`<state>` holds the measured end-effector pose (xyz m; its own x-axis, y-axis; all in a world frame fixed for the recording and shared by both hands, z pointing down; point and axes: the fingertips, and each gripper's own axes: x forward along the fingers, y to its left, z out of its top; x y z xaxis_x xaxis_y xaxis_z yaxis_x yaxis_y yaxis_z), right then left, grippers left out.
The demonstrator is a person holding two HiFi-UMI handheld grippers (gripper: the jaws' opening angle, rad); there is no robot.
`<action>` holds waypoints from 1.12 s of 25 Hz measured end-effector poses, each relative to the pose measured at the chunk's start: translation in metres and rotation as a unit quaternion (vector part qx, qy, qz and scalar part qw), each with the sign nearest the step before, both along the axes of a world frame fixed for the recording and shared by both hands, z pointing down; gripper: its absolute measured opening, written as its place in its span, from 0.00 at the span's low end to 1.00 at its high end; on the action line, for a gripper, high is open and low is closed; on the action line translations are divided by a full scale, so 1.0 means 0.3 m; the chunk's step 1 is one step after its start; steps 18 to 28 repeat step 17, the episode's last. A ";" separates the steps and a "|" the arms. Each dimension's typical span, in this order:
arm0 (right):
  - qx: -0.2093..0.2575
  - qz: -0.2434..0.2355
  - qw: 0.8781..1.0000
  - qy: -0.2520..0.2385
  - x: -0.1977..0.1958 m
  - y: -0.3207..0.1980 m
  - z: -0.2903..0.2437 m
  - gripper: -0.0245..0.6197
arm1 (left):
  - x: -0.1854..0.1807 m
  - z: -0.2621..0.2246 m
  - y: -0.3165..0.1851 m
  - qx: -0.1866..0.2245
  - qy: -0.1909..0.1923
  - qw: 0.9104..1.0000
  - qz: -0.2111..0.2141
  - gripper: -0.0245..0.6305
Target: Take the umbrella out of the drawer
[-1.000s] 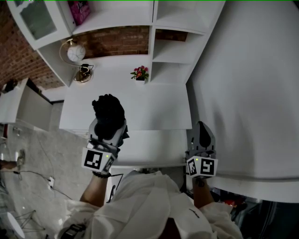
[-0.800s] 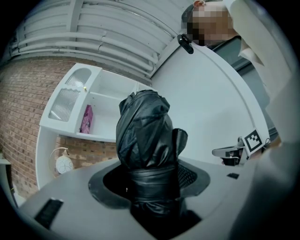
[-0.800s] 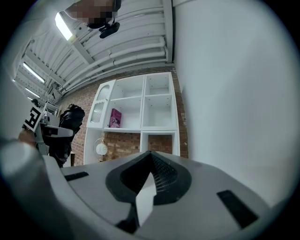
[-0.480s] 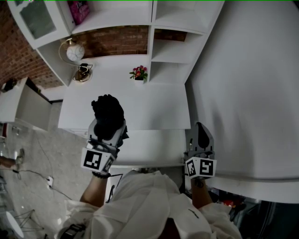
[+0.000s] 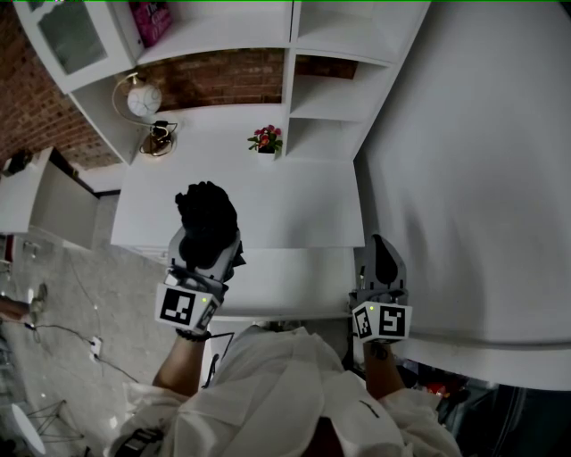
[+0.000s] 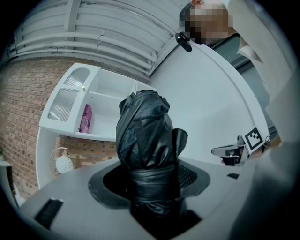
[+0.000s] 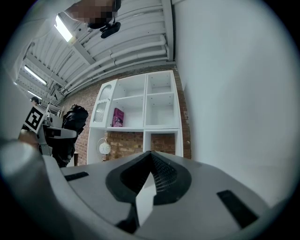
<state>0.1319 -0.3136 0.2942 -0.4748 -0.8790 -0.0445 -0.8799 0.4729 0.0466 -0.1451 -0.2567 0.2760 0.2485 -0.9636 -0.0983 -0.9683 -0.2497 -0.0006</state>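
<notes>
A folded black umbrella (image 5: 207, 217) stands up from my left gripper (image 5: 209, 245), which is shut on its lower part over the front left of the white desk (image 5: 294, 210). In the left gripper view the umbrella (image 6: 143, 133) fills the space between the jaws of that gripper (image 6: 152, 183) and rises above them. My right gripper (image 5: 384, 252) hovers at the desk's front right corner, shut with nothing in it; its tips (image 7: 149, 157) meet in the right gripper view. Below the desk's front edge lies the white drawer strip (image 5: 285, 284); I cannot tell whether it is open.
A white shelf unit at the back holds a round clock (image 5: 144, 100), a small flower pot (image 5: 266, 140) and a pink book (image 5: 152, 20). A big white panel (image 5: 473, 178) closes off the right side. Cables lie on the grey floor (image 5: 80, 303) at the left.
</notes>
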 end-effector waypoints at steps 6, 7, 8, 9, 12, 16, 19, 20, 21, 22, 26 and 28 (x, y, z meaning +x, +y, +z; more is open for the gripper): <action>-0.002 0.001 1.000 0.000 -0.001 0.000 0.001 0.06 | -0.001 0.001 0.000 -0.002 0.000 1.000 0.001 0.46; -0.002 0.000 1.000 0.000 -0.001 0.000 -0.001 0.06 | 0.000 0.001 -0.001 -0.003 0.001 1.000 0.001 0.45; -0.001 0.000 1.000 0.000 -0.003 0.000 -0.002 0.06 | -0.001 0.002 -0.001 -0.004 0.001 1.000 0.002 0.46; -0.001 -0.001 1.000 0.000 -0.005 0.000 -0.002 0.06 | -0.001 0.003 -0.002 -0.004 0.000 1.000 0.002 0.46; -0.002 -0.002 1.000 0.002 -0.008 -0.002 0.003 0.06 | -0.001 0.009 -0.005 -0.004 -0.001 1.000 0.002 0.46; -0.003 -0.002 1.000 0.003 -0.010 -0.003 0.007 0.06 | -0.003 0.012 -0.008 -0.006 0.001 1.000 0.003 0.46; -0.004 -0.002 1.000 0.003 -0.011 -0.003 0.007 0.06 | -0.004 0.012 -0.009 -0.006 0.002 1.000 0.002 0.46; -0.004 -0.002 1.000 0.003 -0.011 -0.003 0.007 0.06 | -0.004 0.012 -0.009 -0.006 0.002 1.000 0.002 0.46; -0.004 -0.002 1.000 0.003 -0.011 -0.003 0.007 0.06 | -0.004 0.012 -0.009 -0.006 0.002 1.000 0.002 0.46; -0.004 -0.002 1.000 0.003 -0.011 -0.003 0.007 0.06 | -0.004 0.012 -0.009 -0.006 0.002 1.000 0.002 0.46; -0.004 -0.002 1.000 0.003 -0.011 -0.003 0.007 0.06 | -0.004 0.012 -0.009 -0.006 0.002 1.000 0.002 0.46; -0.004 -0.002 1.000 0.003 -0.011 -0.003 0.007 0.06 | -0.004 0.012 -0.009 -0.006 0.002 1.000 0.002 0.46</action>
